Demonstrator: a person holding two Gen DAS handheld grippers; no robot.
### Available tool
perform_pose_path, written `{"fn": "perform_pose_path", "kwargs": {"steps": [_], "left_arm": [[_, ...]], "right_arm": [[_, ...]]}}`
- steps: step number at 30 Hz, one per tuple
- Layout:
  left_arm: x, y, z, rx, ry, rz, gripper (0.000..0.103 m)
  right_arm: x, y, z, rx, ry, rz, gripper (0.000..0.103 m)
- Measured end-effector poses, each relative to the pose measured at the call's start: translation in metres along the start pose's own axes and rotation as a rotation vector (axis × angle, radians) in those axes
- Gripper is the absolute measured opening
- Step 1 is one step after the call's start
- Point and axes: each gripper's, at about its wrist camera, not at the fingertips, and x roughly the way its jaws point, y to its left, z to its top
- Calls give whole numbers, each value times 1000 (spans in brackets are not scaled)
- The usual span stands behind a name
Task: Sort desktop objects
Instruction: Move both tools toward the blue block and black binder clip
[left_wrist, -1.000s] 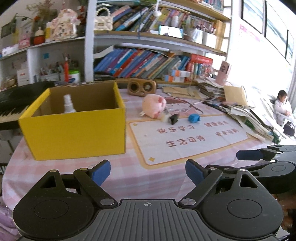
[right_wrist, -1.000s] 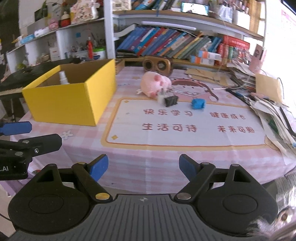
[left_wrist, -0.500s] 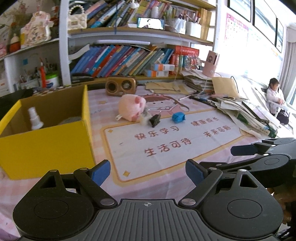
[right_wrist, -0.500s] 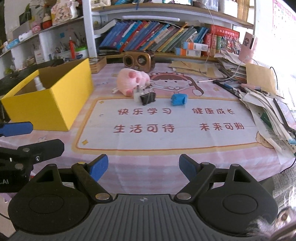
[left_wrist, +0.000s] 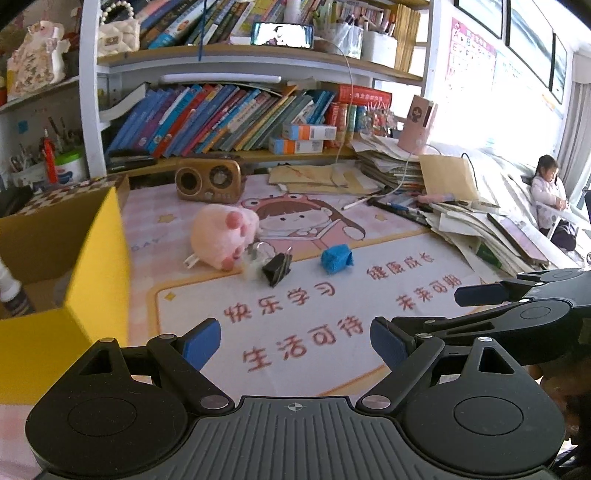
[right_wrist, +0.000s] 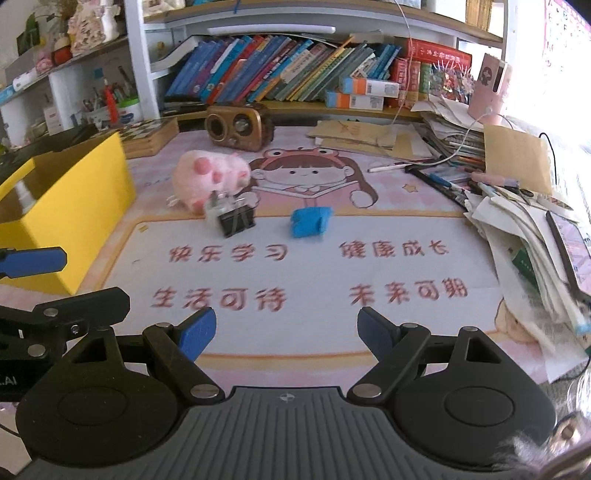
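Note:
A pink plush pig (left_wrist: 221, 236) (right_wrist: 207, 177) lies on the printed desk mat (left_wrist: 332, 325) (right_wrist: 317, 273). Beside it sit a black binder clip (left_wrist: 276, 266) (right_wrist: 236, 220), a small clear item (left_wrist: 255, 258) touching the clip, and a blue crumpled piece (left_wrist: 336, 258) (right_wrist: 309, 221). A yellow cardboard box (left_wrist: 99, 273) (right_wrist: 70, 206) stands at the left with a white spray bottle (left_wrist: 9, 288) inside. My left gripper (left_wrist: 295, 341) is open and empty over the mat's near part. To its right, my right gripper (right_wrist: 286, 330) is likewise open and empty, well short of the objects.
A brown wooden radio (left_wrist: 208, 180) (right_wrist: 240, 127) stands behind the pig. Stacked papers, pens and books (left_wrist: 461, 221) (right_wrist: 517, 229) crowd the desk's right side. Bookshelves (left_wrist: 240, 118) line the back. A person (left_wrist: 550, 199) sits far right.
Both grippers have moved forward and rightwards over the desk; the yellow box has slid to the left edge of view and the pig, clip and blue piece look larger. Jaws stayed open.

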Motion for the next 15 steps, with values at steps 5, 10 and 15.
{"fn": "perform_pose_path", "kwargs": {"steps": [5,10,15], "left_arm": [[21,-9,12,-28,14,41,91],[42,-13,20,-60,23,104,90],[54,-11,24,-111,39,158,90]], "right_arm": [[18,-23,14,-5,16,17,83],[42,-41,28,-18,19,59,82],[69,-53,43,-18,9,101,80]]}}
